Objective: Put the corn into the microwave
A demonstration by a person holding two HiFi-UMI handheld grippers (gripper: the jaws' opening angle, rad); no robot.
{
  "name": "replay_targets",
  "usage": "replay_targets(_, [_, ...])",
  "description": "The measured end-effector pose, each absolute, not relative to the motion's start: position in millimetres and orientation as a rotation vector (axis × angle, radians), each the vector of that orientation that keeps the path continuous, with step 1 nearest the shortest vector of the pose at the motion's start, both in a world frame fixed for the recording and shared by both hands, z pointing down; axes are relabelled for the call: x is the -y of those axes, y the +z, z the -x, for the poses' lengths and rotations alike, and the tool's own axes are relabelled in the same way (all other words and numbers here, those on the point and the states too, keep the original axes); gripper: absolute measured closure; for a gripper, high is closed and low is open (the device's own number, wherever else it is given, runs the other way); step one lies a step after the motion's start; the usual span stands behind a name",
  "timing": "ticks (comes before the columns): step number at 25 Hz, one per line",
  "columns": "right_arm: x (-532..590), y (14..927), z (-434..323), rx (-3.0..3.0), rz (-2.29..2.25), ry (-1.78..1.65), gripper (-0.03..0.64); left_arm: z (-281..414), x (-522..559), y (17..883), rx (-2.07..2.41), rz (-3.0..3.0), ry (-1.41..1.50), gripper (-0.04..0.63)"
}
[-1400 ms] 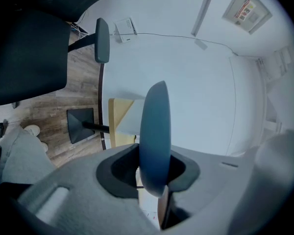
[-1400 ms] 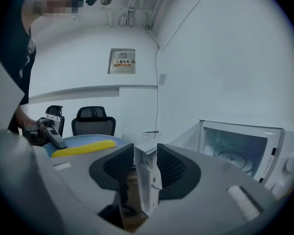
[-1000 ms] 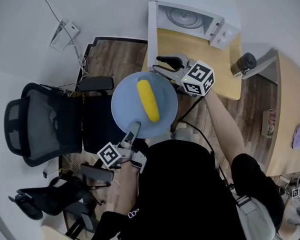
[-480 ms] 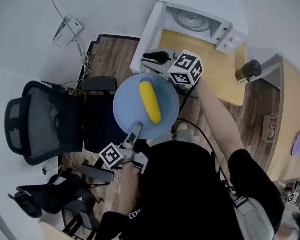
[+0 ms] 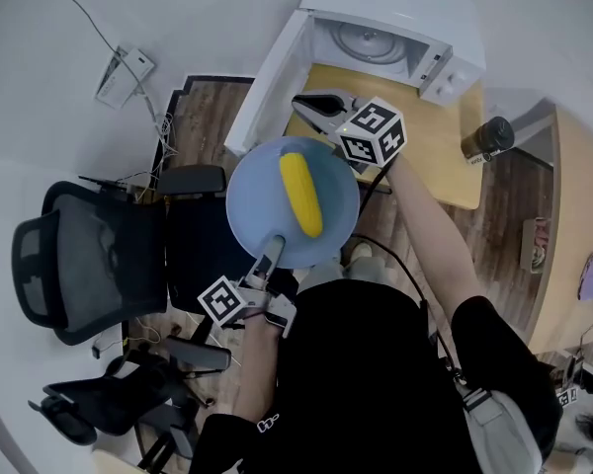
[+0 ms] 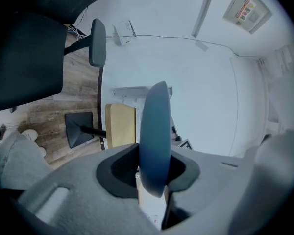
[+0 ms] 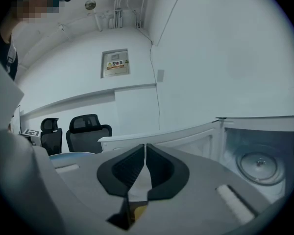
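Note:
A yellow corn cob (image 5: 299, 194) lies on a round blue plate (image 5: 257, 200). My left gripper (image 5: 269, 250) is shut on the plate's near rim; in the left gripper view the plate (image 6: 154, 126) stands edge-on between the jaws of the left gripper (image 6: 154, 155). The white microwave (image 5: 376, 38) sits on the wooden table (image 5: 435, 136), its door (image 5: 267, 77) swung wide to the left and its glass turntable (image 7: 257, 163) showing. My right gripper (image 5: 308, 107) hovers between the plate and the microwave's opening. Its jaws are closing, nearly together, with nothing between them, as the right gripper view shows of the gripper (image 7: 145, 148).
A black cup (image 5: 482, 126) stands at the table's right end. Black office chairs (image 5: 89, 255) crowd the floor to the left. A power strip (image 5: 117, 75) and cables lie on the floor at the back left.
The microwave door has swung wider open to the left. The right gripper's jaws have gone from open to nearly together. The plate with the corn has edged toward the microwave.

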State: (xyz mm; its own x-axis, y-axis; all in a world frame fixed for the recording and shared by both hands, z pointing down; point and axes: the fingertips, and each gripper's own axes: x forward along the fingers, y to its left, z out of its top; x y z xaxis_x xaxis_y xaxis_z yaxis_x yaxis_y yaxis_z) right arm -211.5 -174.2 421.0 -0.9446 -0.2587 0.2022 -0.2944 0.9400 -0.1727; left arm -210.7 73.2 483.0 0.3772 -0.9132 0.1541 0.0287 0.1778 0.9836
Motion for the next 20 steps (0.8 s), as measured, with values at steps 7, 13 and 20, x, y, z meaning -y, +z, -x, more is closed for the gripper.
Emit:
replay_targets(7, [187,424,99,2.848,-0.810,0.253,0.597,190,-30,479,0.893,-1.223,-0.792,0.495])
replay_targets(13, [156,443,-7,2.750,-1.027,0.313,0.597,167,11,483,0.861,-1.253,-0.728,0.495])
replay_targets(20, [118,467,-85,2.636,-1.204,0.421,0.598,133,64,489,0.819,-1.289,-0.670,0.495])
